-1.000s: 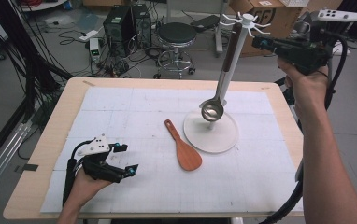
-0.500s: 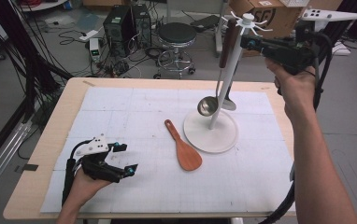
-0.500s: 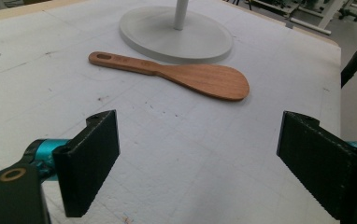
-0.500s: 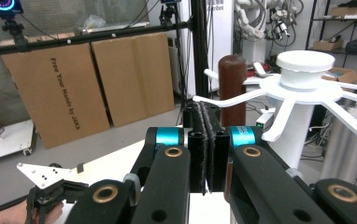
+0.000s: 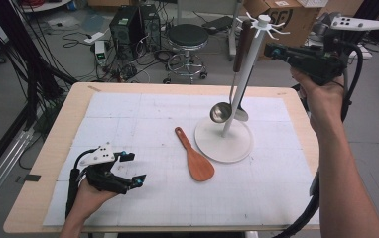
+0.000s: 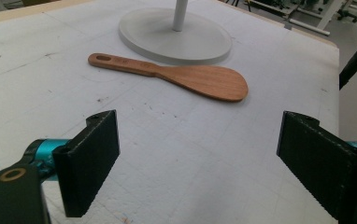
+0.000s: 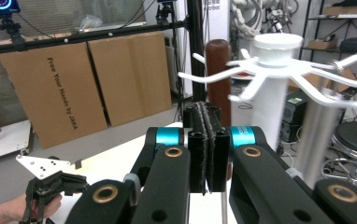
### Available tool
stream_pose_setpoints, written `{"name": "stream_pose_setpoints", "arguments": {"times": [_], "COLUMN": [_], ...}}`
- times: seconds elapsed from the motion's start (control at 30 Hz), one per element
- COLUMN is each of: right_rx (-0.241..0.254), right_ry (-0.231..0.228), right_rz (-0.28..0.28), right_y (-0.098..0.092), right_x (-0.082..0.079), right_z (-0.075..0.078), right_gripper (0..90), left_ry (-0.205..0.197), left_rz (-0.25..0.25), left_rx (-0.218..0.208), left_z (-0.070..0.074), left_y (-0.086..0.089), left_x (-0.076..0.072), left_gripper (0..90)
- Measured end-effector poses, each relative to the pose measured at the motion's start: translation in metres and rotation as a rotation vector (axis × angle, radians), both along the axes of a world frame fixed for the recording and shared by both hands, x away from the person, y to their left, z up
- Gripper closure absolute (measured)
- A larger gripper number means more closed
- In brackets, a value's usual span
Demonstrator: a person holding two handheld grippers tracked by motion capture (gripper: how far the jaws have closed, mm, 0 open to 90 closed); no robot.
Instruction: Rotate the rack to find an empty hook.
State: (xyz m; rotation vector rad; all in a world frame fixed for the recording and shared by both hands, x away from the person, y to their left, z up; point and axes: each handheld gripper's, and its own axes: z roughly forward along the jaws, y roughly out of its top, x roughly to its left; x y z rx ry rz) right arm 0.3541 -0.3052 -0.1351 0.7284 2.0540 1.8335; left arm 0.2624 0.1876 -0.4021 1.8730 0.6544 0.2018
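While the left gripper [image 5: 134, 168] rests low on the white mat [image 5: 128, 119] at the near edge of the table [image 5: 38, 198], its jaws stand wide with nothing between them. The left gripper view looks straight over them at the wooden spatula [image 6: 181, 77], which lies flat just beside the base of the white rack [image 5: 237, 94]. The spatula is probably light, stiff and thin, so it would be best pinched across the narrow neck, edge on.

Farther off, the ladle [image 5: 221, 112] hangs from a rack arm, steel bowl down near the post and dark wooden handle up. It looks bowl-heavy and free to swing (the polished steel would slip), so the wooden handle is the place to grip.

Up by the rack's top, the right gripper [image 5: 269, 49] has its jaws pressed together on nothing. The right gripper view shows this plainly, with the handle [image 7: 217, 70] just behind the pads. The high view shows the bowl and the layout of the table.
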Motion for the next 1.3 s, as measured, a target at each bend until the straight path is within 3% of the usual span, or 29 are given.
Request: {"name": "stream_pose_setpoints", "arguments": {"times": [0.4,0.63,1.3], "right_rx": [0.030,0.004,-0.007], "right_ry": [-0.006,-0.012,-0.019], "right_rz": [-0.053,-0.049,-0.010], "right_y": [-0.024,-0.017,0.006], "right_x": [0.002,0.006,0.007], "right_z": [0.002,0.008,0.008], "right_gripper": [89.5,89.5,89.5], "left_ry": [0.002,0.001,0.001], "left_rz": [-0.002,0.001,0.005], "left_rx": [0.002,0.004,-0.001], "left_z": [-0.001,0.000,0.000], "left_y": [-0.001,0.001,0.001], "left_x": [0.001,0.001,0.001], "left_gripper": [13.7,13.8,13.7]}}
